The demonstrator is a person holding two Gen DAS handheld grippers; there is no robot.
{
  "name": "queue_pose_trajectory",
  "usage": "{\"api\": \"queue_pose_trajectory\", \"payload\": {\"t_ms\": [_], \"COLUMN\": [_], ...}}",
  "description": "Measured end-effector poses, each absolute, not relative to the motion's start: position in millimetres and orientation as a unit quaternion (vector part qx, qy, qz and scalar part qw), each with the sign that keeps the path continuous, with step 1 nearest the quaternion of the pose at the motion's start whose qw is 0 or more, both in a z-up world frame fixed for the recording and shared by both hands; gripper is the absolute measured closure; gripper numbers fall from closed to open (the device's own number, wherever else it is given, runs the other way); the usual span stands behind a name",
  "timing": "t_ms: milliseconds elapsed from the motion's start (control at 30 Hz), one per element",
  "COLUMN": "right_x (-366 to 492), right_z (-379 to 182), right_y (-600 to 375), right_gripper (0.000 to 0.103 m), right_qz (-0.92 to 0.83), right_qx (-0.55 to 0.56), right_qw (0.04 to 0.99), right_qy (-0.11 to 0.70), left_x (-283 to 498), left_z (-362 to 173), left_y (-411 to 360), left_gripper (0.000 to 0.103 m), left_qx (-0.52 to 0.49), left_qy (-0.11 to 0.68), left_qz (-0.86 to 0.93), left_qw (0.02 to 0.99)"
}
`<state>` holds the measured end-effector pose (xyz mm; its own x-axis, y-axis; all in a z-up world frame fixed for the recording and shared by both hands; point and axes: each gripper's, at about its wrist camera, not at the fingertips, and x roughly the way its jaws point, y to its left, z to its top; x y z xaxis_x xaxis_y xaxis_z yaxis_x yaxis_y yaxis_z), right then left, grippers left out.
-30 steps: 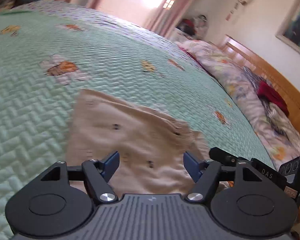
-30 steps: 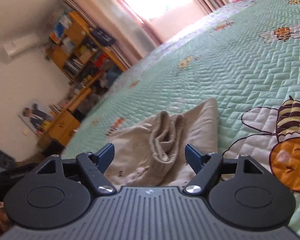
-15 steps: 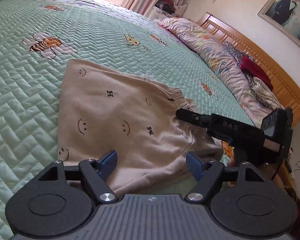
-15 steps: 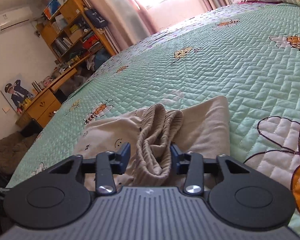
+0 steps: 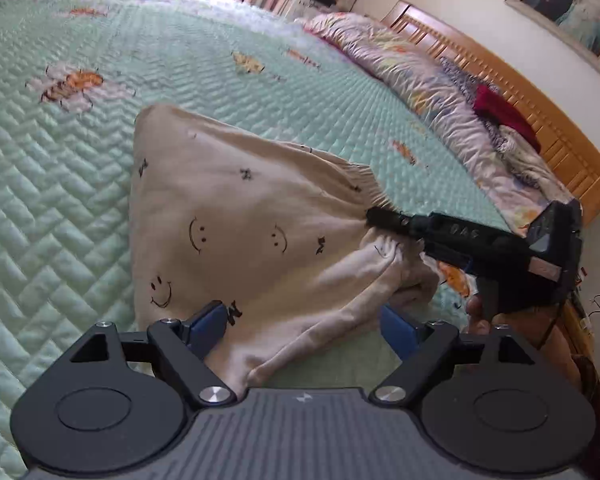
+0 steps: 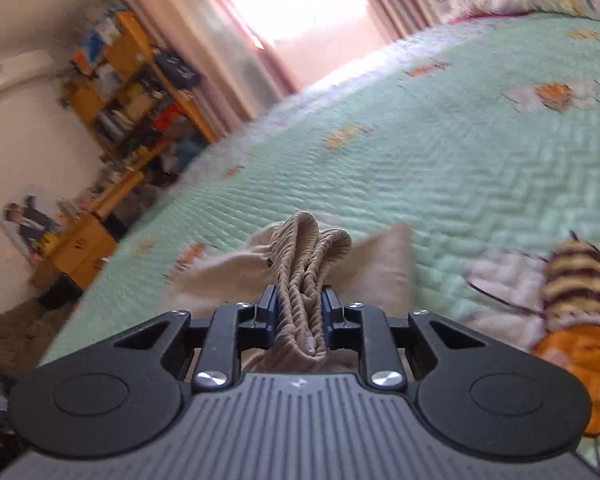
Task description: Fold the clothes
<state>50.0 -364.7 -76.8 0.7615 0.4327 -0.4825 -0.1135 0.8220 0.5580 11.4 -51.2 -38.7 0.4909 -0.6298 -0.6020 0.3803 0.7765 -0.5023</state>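
Note:
Beige trousers printed with smiley faces lie on the green quilted bedspread. My left gripper is open, its blue pads straddling the garment's near edge, which droops between them. In the left wrist view my right gripper reaches in from the right and pinches the gathered waistband, lifting that side. The right wrist view shows my right gripper shut on the bunched ribbed waistband, with beige cloth spreading beyond it.
A wooden headboard with a flowered duvet and a red garment runs along the right. Shelves and a wooden desk stand past the bed's far edge. A hand holds the right gripper.
My right gripper went from open to shut on the waistband and has lifted it. The left gripper has stayed open and come closer over the trousers' near edge.

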Motion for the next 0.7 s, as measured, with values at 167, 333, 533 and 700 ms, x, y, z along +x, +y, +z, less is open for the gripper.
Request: {"api": "queue_pose_trajectory", "payload": {"t_ms": [167,333,533,700], "right_x": [48.2,35.2,89.1,142.8], "right_z": [-83.4,-49.6,-33.1,-77.1], "right_y": [-386.9,-392.9,-359.3,-345.0], "right_gripper": [0.071,0.068,0.068,0.103], "right_qz": [0.154,0.134,0.254,0.184], "right_qx": [0.320,0.268,0.303,0.292], "right_qw": [0.884,0.920,0.879,0.857], "right_qy": [0.304,0.251,0.267,0.382], "left_x": [10.3,12.5,30.4,49.6], "left_z": [-39.2,-35.4,-12.3,-56.6], "left_y": [-47.1,-46.5,-62.1,-76.1], "left_gripper": [0.018,0.018,0.011,0.013], "left_qx": [-0.161,-0.168,-0.174,-0.169], "left_qy": [0.414,0.411,0.371,0.442], "left_qz": [-0.301,-0.305,-0.308,-0.280], "left_qw": [0.844,0.842,0.859,0.835]}}
